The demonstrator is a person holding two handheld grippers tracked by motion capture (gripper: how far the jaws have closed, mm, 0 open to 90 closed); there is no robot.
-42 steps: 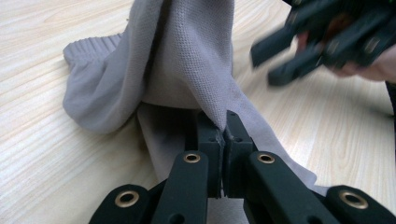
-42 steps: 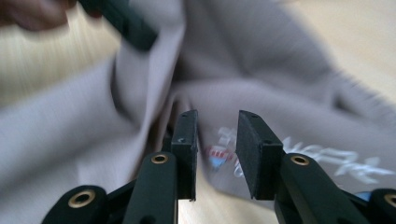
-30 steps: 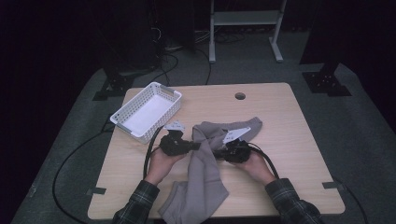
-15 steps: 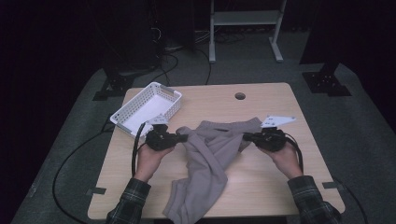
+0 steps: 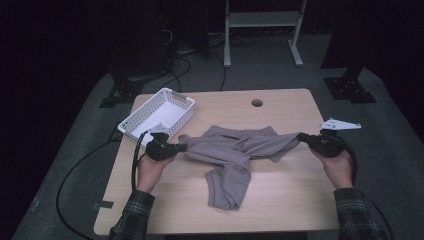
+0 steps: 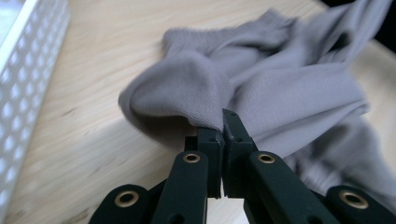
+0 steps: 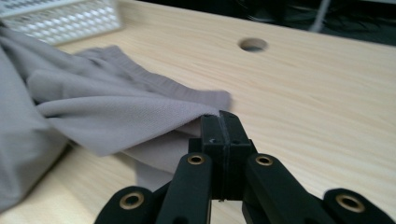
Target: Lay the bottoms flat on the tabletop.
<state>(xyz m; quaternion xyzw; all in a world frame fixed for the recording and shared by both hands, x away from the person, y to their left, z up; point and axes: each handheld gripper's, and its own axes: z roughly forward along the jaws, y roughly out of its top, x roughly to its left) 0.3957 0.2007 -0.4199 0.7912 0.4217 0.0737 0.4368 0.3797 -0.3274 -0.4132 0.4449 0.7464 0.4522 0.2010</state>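
Garment point(image 5: 235, 150) stretches between both claws, pinched.

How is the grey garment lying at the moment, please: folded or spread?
Partly spread: the garment is stretched between both grippers, still bunched and twisted in the middle.

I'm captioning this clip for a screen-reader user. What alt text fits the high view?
A person stretches a grey garment between two handheld tools over a light wooden table: the left tool pinches one end, the right tool the other. A white perforated basket sits at the table's far left corner.
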